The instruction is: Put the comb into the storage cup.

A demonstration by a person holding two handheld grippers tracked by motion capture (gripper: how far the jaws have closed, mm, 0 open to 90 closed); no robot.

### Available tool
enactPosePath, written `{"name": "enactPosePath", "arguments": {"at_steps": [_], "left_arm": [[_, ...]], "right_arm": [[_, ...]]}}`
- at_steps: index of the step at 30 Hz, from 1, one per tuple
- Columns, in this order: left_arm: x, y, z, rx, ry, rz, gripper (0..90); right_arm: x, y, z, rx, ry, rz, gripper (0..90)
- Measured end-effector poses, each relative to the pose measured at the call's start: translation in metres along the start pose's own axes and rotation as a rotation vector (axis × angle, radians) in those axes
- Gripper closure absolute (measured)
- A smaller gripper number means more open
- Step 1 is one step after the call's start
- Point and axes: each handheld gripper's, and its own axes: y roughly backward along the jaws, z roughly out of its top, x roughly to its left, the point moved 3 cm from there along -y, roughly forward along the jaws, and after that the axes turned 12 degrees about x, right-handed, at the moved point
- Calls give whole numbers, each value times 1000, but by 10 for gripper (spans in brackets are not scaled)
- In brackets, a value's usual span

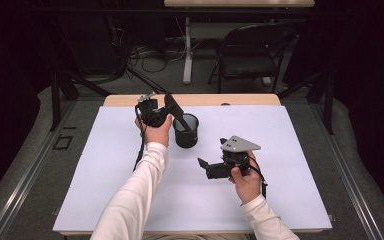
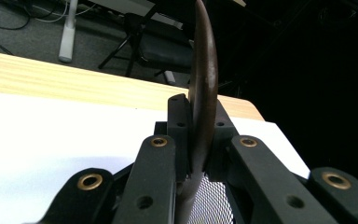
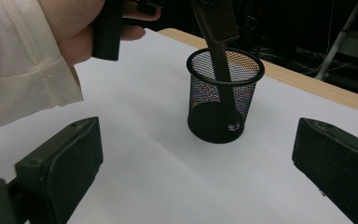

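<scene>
Mesh cup [image 1: 186, 131] nr table's [image 1: 130, 200] far edge; comb [image 1: 176, 112] inside.

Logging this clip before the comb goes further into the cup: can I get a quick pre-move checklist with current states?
1. Left gripper shut on the comb: ok, both pads press its sides.
2. Comb handle inside the cup: ok, the lower end is past the rim and low in the mesh.
3. Handle end resting on the cup bottom: cannot tell through the mesh.
4. Cup upright on the white sheet: ok.
5. Right gripper out of the way: ok, open and apart from the cup.
6. Comb straight: not ok, it leans against the rim.
</scene>
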Motion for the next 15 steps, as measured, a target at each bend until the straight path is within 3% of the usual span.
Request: {"name": "enactPosePath", "arguments": {"at_steps": [15], "left_arm": [[7, 0, -2, 3, 22, -2, 840]], "right_arm": [[0, 0, 0, 1, 0, 4, 16]]}}
